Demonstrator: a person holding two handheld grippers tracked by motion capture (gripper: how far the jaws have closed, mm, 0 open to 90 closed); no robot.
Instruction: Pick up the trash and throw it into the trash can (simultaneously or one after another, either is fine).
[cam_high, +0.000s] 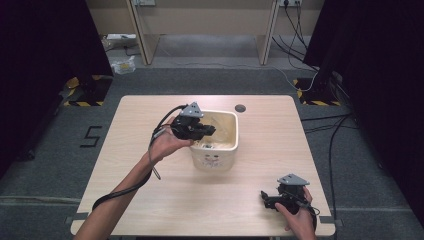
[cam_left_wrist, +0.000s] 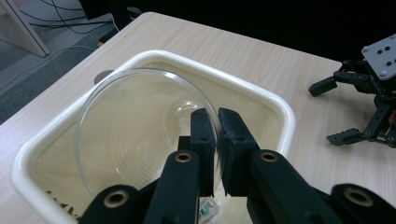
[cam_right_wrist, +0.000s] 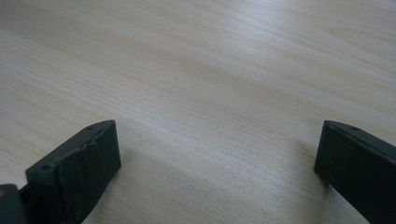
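Your left tongs (cam_left_wrist: 215, 140) are clenched on the rim of a clear glass bowl (cam_left_wrist: 140, 126); in the left gripper view the two black jaws stand almost together with the thin glass edge pinched between them. The glass bowl is tilted, its mouth turned up and away from your left tongs, and it sits inside the cream tub (cam_left_wrist: 285, 116), leaning toward the tub's left wall as that view shows it. In the high view your left tongs (cam_high: 207, 131) reach in over the near left edge of the cream tub (cam_high: 235, 131), which stands near the middle of the surface (cam_high: 150, 200), with your left hand (cam_high: 167, 145) just beside its left wall. A small object lies at the bottom of the tub below the jaws; what it is cannot be told.

Your right tongs (cam_right_wrist: 217, 163) are released: in the right gripper view the jaws stand wide apart, with bare wood grain between them. In the high view your right tongs (cam_high: 267, 199) rest low over the near right corner of the surface, well apart from the cream tub, jaws pointing left. The left gripper view also shows them beyond the tub, jaws spread.

A round dark grommet (cam_high: 240, 108) sits in the surface just behind the tub.
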